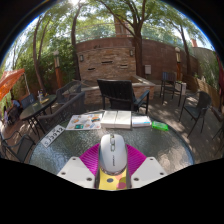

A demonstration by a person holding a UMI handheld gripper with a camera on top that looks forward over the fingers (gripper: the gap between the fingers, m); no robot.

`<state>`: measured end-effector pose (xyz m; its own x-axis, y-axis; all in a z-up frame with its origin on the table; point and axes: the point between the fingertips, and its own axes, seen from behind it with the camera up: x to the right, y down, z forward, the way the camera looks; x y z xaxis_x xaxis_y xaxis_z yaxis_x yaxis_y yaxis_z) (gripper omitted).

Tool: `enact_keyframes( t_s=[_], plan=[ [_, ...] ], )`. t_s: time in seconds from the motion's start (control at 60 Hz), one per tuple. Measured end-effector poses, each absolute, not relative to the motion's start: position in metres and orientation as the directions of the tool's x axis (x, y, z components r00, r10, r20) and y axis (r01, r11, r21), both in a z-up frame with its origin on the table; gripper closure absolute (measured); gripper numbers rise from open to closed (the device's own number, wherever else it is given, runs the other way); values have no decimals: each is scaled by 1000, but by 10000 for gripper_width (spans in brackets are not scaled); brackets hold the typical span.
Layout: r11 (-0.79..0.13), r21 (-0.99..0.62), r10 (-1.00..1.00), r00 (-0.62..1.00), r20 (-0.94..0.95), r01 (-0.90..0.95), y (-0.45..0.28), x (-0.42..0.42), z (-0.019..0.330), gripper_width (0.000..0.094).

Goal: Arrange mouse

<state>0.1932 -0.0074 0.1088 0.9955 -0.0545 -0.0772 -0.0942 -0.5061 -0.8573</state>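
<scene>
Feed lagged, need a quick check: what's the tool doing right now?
Tool: open; the mouse rests on the glass table between its fingers, with a gap at each side.

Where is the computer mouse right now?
The mouse sits between the gripper's jaws in the gripper view, on the round glass table. A book lies beyond it, with magazines to the book's left.

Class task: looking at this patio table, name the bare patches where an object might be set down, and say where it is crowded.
Bare glass table lies left of the mouse, below the magazine, and right of the mouse, below the green item. The far edge is crowded: magazine, book, green item. The mouse sits between the open gripper fingers.
</scene>
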Motion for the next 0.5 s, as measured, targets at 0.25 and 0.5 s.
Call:
enact_keyframes(
  t_s=[0.25,0.5],
  plan=[
    [-663,-746,-49,997,-51,-71,-8,164,-9,364],
    [-623,-782,-23,999,38,15,-50,154,79,82]
  ],
)
